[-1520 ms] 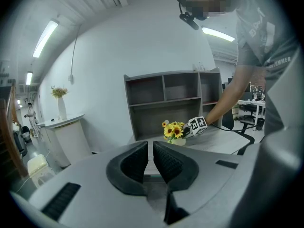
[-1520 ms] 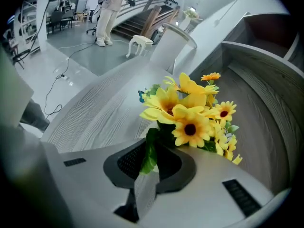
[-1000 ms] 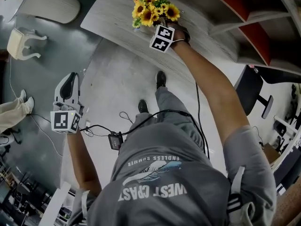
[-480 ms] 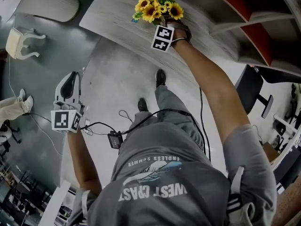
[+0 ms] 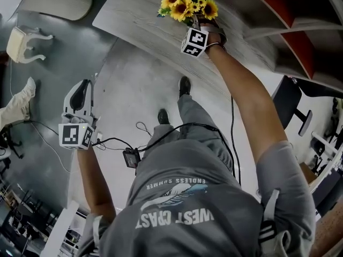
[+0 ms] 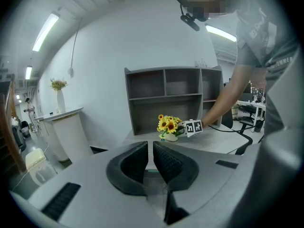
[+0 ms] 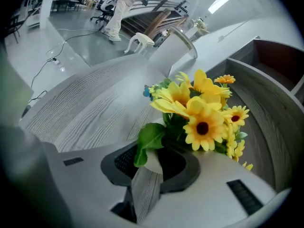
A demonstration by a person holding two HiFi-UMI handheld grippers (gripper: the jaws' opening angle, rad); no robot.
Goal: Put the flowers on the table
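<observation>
A bunch of yellow sunflowers (image 5: 187, 1) with green leaves is over the grey wood-grain table (image 5: 134, 15), close to the shelf unit. My right gripper (image 5: 198, 23) is shut on its base; in the right gripper view the blooms (image 7: 199, 113) rise above the right gripper (image 7: 156, 163) and a leaf hangs over one pad. In the left gripper view the flowers (image 6: 168, 126) stand upright at the table (image 6: 213, 144), seemingly in a small pale pot. My left gripper (image 5: 80, 87) hangs low beside me over the floor, and the left gripper (image 6: 152, 160) is shut with nothing in it.
A grey shelf unit (image 6: 166, 99) stands at the table's far edge. A white stool (image 5: 24, 42) and a rounded white counter (image 6: 66, 127) with a vase are on the left. Someone's leg (image 5: 19, 103) shows at far left. An office chair (image 5: 292, 108) is to my right.
My right gripper has carried the flowers farther across the table toward the shelf unit, and they now stand more upright. The left gripper has stayed in place.
</observation>
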